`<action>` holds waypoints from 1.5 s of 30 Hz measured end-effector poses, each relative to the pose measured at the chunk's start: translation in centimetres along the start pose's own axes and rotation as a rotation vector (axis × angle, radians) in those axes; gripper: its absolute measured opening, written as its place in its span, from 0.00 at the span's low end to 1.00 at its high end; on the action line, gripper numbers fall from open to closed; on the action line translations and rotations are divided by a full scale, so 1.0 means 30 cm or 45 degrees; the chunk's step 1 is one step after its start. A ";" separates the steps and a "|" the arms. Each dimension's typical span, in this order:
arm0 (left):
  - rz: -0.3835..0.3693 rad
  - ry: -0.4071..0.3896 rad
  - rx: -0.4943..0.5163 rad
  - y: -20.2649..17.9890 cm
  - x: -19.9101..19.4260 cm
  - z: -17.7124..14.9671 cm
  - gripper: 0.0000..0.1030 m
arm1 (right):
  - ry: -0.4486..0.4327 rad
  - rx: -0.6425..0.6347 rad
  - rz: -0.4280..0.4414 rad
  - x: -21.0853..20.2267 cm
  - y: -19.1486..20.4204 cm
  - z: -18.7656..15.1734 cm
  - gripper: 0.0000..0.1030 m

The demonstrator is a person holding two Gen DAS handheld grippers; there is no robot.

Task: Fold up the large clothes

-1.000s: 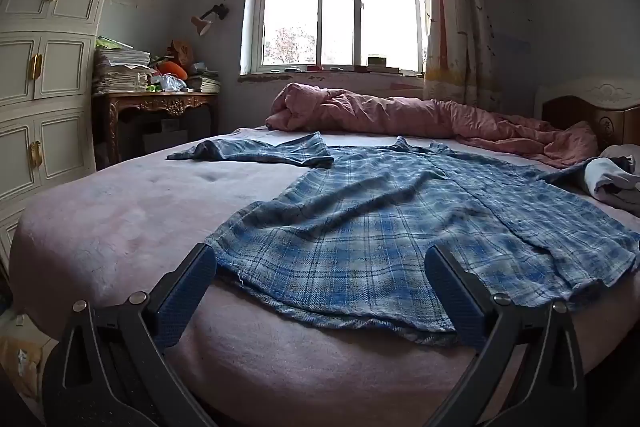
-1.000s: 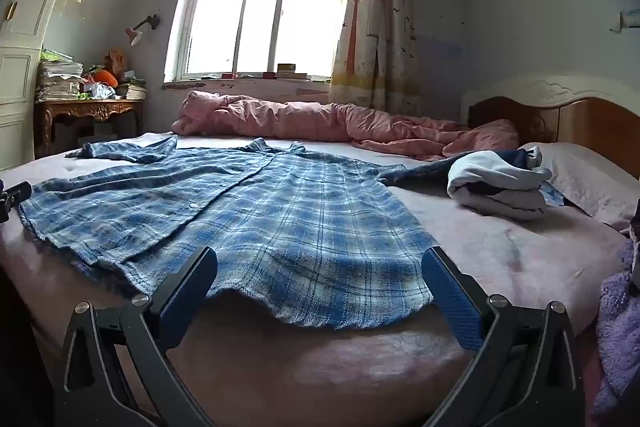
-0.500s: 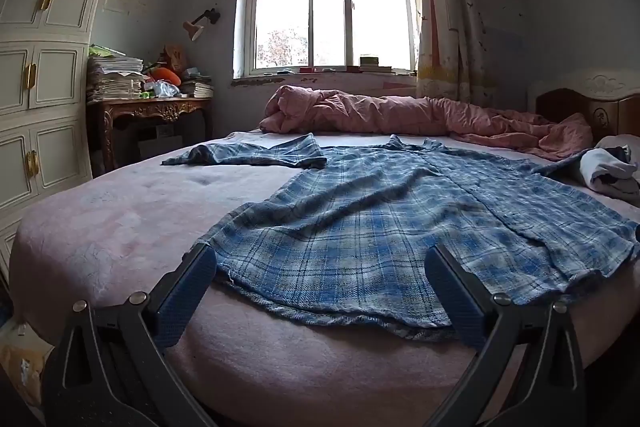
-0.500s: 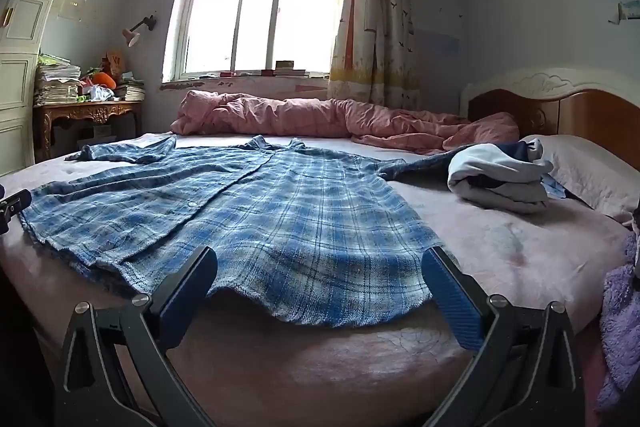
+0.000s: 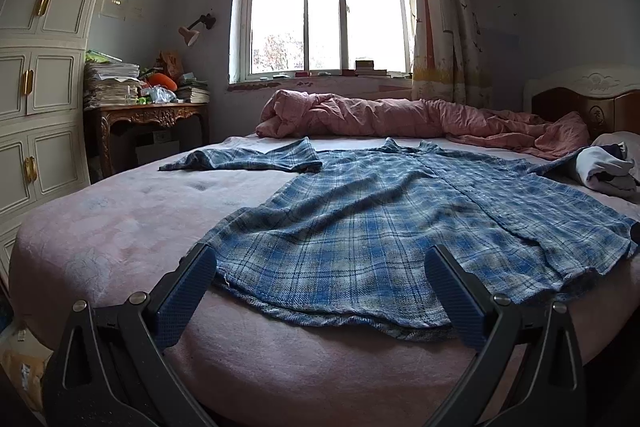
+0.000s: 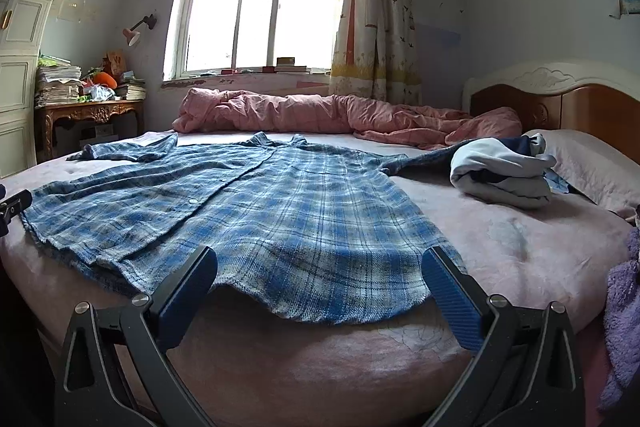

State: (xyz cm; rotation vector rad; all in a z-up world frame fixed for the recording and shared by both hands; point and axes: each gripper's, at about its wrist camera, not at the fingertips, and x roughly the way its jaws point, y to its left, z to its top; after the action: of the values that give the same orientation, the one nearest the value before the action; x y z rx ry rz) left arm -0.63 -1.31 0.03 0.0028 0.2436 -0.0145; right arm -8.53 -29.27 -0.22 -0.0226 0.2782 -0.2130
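From my remote station, the folded clothes pile (image 5: 608, 167) far right of the left gripper (image 5: 320, 291) is cropped, and its far sleeve (image 6: 424, 157) beyond the right gripper (image 6: 320, 291) runs behind that pile.

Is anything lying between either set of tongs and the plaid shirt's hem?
Nothing visible does. The left tongs and right tongs are both open just short of the plaid shirt, with only bare bed sheet between. The folded clothes sit off beside its sleeve.

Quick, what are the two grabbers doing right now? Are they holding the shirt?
Left gripper: open, holding nothing, just short of the plaid shirt hem.
Right gripper: open, holding nothing.
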 end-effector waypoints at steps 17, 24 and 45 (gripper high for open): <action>-0.022 -0.012 -0.024 0.018 -0.006 0.001 1.00 | -0.002 0.029 0.014 -0.009 -0.013 0.002 1.00; -0.058 0.001 -0.109 0.058 -0.003 0.004 1.00 | 0.003 0.008 0.004 -0.006 -0.005 0.001 1.00; -0.074 0.022 -0.112 0.057 0.006 -0.002 1.00 | 0.010 0.024 0.003 -0.001 -0.019 0.000 1.00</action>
State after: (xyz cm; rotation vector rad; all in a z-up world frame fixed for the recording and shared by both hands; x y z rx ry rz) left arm -0.44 0.41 -0.06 -0.0918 0.2617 -0.0613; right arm -8.68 -29.83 -0.20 -0.0027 0.2838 -0.2136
